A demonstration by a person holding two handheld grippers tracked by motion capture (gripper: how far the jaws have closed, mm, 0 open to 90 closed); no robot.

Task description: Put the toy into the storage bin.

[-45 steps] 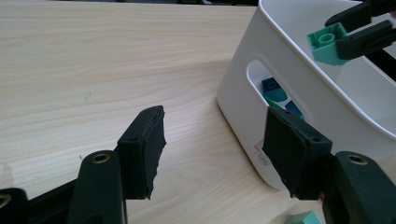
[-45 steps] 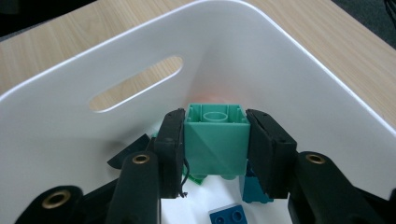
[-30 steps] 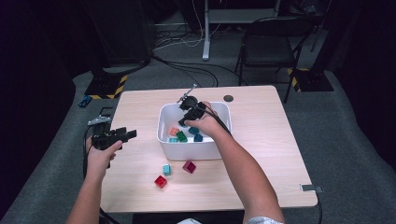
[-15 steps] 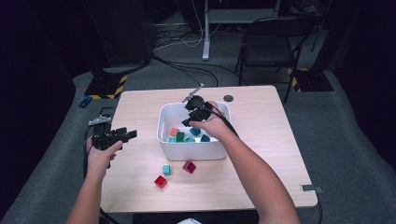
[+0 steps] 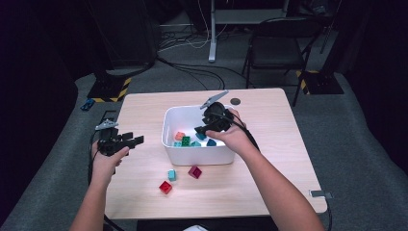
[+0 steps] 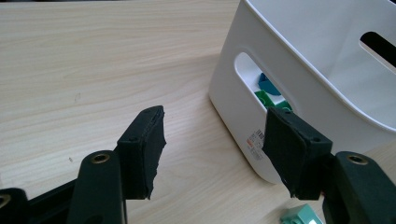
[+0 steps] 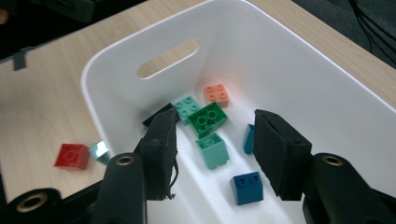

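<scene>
A white bin (image 5: 168, 126) sits mid-table with several bricks inside: orange (image 7: 216, 94), green (image 7: 207, 118), mint (image 7: 212, 150) and blue (image 7: 246, 186). My right gripper (image 5: 204, 129) hovers over the bin's right half. Its jaws have just been opening and stand open (image 7: 215, 135) with nothing between them. To the left of the bin, my left gripper (image 5: 136, 140) is held low over the table. It points at the bin's handle side (image 6: 308, 56) and is open (image 6: 215, 135) and empty.
Three loose bricks lie on the table in front of the bin: teal (image 5: 172, 175), dark red (image 5: 195, 172) and red (image 5: 165, 187). A small dark disc (image 5: 235, 101) lies near the far edge. A chair (image 5: 281, 43) and cables stand beyond the table.
My right gripper has lifted from inside the bin, drifted slightly right, and its jaws have spread wider. The left gripper has stayed put.
</scene>
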